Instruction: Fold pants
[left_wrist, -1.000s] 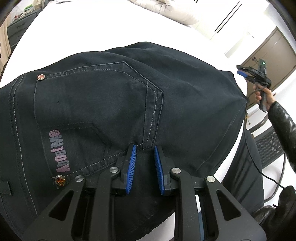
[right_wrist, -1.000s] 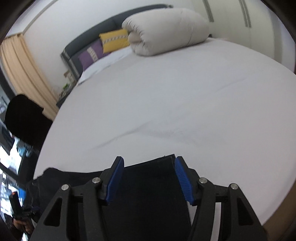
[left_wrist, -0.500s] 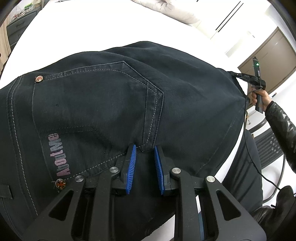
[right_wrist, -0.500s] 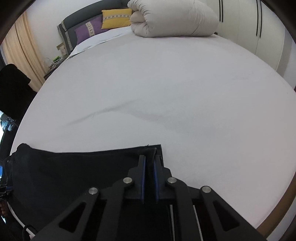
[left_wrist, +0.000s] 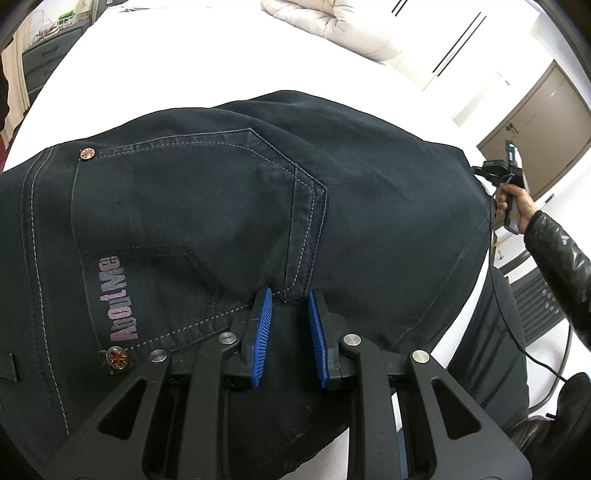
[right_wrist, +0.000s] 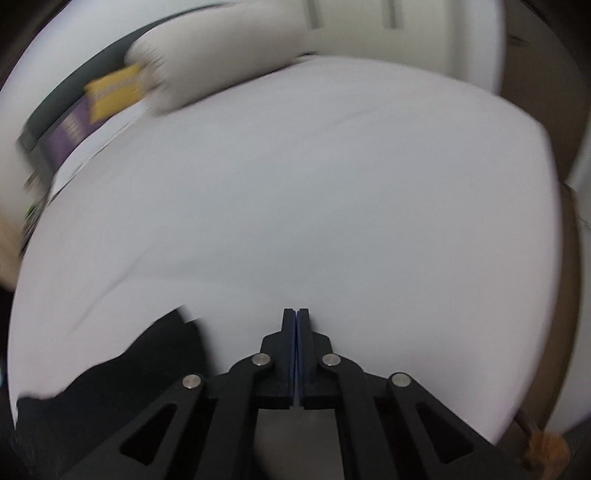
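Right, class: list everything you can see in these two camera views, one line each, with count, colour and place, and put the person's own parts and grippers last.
pants: one pair, dark navy, spread on the bed, back pocket up
bed sheet: one, white, covering the bed
duvet: one, cream, rolled at the head of the bed
cushion: one, yellow, against the headboard, blurred
pillow: one, purple, beside the cushion, blurred
headboard: one, dark grey, far end
door: one, brown, right of the bed
left gripper: black, blue pads, apart, over the pocket's corner
right gripper: black, pads pressed together; whether on cloth is unclear
right hand: one, at the pants' far edge, black sleeve
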